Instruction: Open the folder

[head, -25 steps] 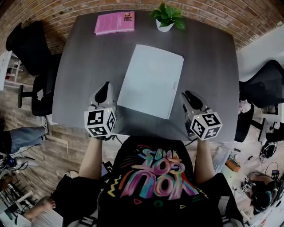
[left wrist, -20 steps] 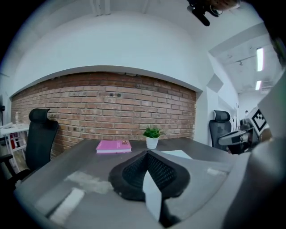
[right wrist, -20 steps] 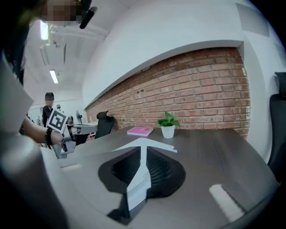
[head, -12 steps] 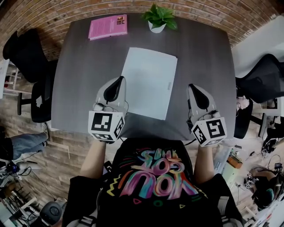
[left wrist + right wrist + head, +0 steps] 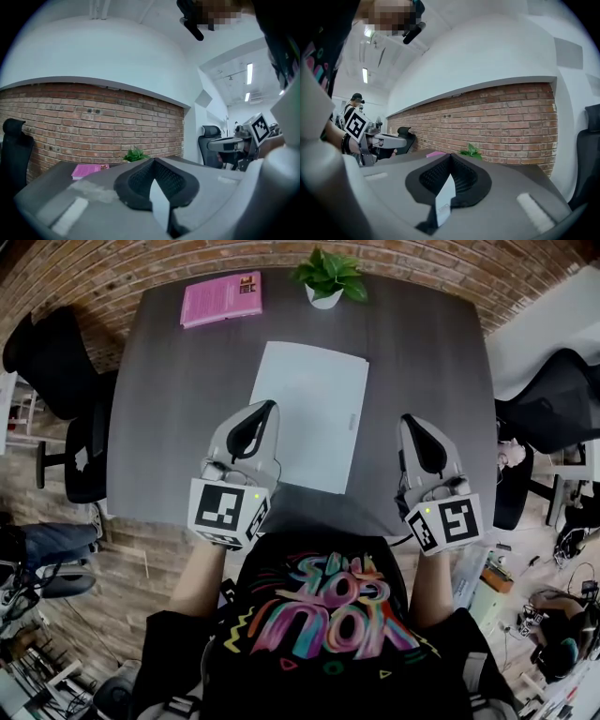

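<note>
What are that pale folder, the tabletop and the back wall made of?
Folder: likely thin plastic or card, a smooth, pale, matte sheet lying flat. Table: probably laminate, with a dark grey, faintly streaked, dull surface. Wall: red brick, with mortar lines visible.

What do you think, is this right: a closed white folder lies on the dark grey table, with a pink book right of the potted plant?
No. In the head view the flat pink book lies left of the green potted plant, not right. The closed white folder does lie on the dark grey table.
</note>
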A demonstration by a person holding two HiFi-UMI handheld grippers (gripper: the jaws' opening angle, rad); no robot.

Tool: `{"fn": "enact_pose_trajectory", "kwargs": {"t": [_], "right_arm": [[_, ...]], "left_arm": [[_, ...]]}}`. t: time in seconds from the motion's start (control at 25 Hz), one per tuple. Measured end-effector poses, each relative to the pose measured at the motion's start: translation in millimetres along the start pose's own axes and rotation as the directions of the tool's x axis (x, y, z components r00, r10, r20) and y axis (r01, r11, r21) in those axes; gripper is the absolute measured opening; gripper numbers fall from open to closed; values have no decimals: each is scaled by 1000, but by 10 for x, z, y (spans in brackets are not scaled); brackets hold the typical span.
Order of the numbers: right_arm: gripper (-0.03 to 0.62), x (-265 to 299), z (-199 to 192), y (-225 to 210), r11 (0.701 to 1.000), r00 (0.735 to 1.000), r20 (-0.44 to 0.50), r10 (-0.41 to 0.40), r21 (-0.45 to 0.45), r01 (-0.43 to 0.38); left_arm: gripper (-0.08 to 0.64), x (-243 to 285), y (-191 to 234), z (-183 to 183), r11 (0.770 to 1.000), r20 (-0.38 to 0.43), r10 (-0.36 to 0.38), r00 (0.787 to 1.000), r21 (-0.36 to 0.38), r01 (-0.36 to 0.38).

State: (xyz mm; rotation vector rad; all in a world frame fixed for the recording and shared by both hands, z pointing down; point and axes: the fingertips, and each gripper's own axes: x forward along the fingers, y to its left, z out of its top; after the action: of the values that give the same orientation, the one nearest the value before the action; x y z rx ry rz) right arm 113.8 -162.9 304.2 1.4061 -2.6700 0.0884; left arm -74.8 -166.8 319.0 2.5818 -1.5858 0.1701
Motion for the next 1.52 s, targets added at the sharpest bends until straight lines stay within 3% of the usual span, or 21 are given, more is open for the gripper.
{"fn": "enact_pose_trajectory", "kwargs": {"t": [0.56,1.52], "right_arm": [[-2,-88,134,-56,1000,999,48,-16,-25,17],[-2,-66,96,-22,1000,999,37,11,-8,-11]], "left_arm": [[0,2,-98,64,1000,10,11,1000,22,-11],[0,2,-110,81,999,16,11,1000,47,-12]]}}
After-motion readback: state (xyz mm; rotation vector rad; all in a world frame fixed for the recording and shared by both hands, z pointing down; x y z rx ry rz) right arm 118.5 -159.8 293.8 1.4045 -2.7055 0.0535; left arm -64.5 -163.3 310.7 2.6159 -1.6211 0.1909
